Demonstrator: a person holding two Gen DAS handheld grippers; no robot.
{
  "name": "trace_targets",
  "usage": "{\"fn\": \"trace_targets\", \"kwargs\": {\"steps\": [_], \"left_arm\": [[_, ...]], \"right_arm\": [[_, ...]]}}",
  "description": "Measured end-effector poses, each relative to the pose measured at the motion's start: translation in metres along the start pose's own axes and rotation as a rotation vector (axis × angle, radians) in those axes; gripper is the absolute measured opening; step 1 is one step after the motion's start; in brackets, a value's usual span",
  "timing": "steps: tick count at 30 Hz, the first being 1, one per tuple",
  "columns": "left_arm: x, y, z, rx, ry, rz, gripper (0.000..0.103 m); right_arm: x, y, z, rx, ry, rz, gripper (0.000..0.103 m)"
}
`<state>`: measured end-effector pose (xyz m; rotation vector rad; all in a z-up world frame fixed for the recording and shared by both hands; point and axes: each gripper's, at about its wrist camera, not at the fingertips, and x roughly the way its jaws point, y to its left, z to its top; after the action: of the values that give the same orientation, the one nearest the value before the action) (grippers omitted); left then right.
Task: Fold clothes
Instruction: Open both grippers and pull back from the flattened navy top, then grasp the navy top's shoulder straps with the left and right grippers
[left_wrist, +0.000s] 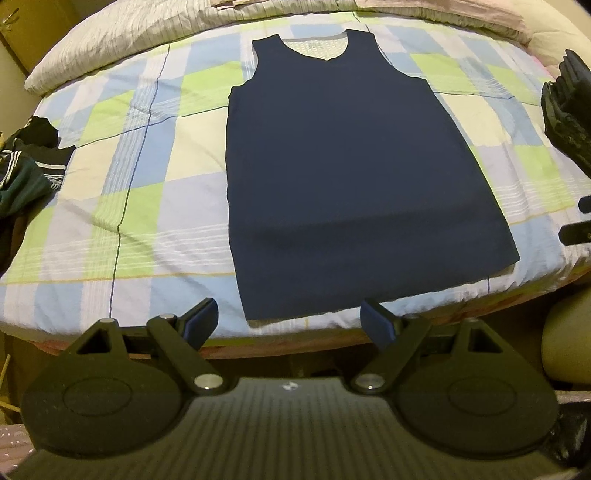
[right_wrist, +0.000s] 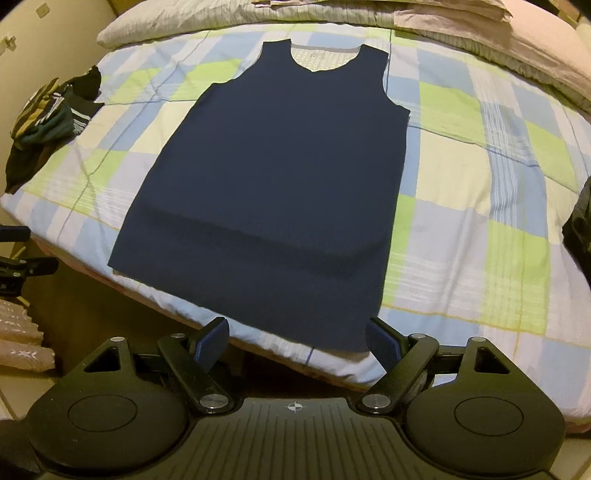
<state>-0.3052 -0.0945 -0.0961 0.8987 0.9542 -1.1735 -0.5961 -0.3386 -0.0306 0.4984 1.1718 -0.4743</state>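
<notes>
Left gripper (left_wrist: 290, 321) and right gripper (right_wrist: 295, 338), jaws spread wide and holding nothing, just short of the near hem of a navy sleeveless top (left_wrist: 343, 177) spread flat on the checked bedspread (left_wrist: 140, 177); best pinched at matching corners, kept smooth.

A navy tank top (left_wrist: 332, 177) is spread flat on the checked bed (left_wrist: 147, 177). Dark clothes (left_wrist: 29, 166) are heaped at its left edge.

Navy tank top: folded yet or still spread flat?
Spread flat. The navy tank top lies full length on the checked bedspread, both straps and hem visible, no fold.
</notes>
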Motion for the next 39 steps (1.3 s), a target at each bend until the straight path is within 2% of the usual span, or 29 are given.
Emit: {"fn": "trace_targets", "kwargs": {"steps": [4, 9, 14, 19, 21, 23, 26, 29, 34, 35, 37, 39], "left_arm": [[0.018, 0.007, 0.013, 0.013, 0.030, -0.018, 0.081], [0.054, 0.025, 0.049, 0.053, 0.054, -0.069, 0.081], [0.092, 0.054, 0.112, 0.110, 0.048, -0.131, 0.080], [0.124, 0.080, 0.191, 0.244, -0.003, -0.155, 0.080], [0.140, 0.086, 0.221, 0.291, -0.022, -0.144, 0.079], [0.156, 0.091, 0.252, 0.336, -0.041, -0.128, 0.072], [0.182, 0.099, 0.297, 0.405, -0.069, -0.105, 0.071], [0.205, 0.103, 0.339, 0.431, -0.102, -0.097, 0.071], [0.246, 0.089, 0.400, 0.494, -0.148, -0.069, 0.071], [0.255, 0.087, 0.411, 0.494, -0.148, -0.061, 0.071], [0.274, 0.085, 0.431, 0.480, -0.139, -0.058, 0.071], [0.292, 0.084, 0.447, 0.464, -0.129, -0.059, 0.070]], "right_arm": [[0.010, -0.008, 0.012, 0.008, 0.019, -0.020, 0.084], [0.030, -0.021, 0.042, 0.065, 0.048, -0.066, 0.084], [0.046, -0.034, 0.099, 0.113, 0.026, -0.065, 0.084], [0.052, -0.049, 0.169, 0.094, -0.024, -0.108, 0.084], [0.056, -0.057, 0.197, 0.061, -0.046, -0.115, 0.084], [0.064, -0.065, 0.224, 0.014, -0.052, -0.128, 0.083], [0.078, -0.076, 0.262, -0.078, -0.063, -0.138, 0.083], [0.096, -0.089, 0.298, -0.192, -0.072, -0.126, 0.083], [0.147, -0.116, 0.349, -0.358, -0.068, -0.091, 0.083], [0.158, -0.121, 0.359, -0.382, -0.062, -0.082, 0.081], [0.178, -0.131, 0.379, -0.422, -0.051, -0.068, 0.063], [0.197, -0.141, 0.398, -0.456, -0.044, -0.061, 0.063]]}}
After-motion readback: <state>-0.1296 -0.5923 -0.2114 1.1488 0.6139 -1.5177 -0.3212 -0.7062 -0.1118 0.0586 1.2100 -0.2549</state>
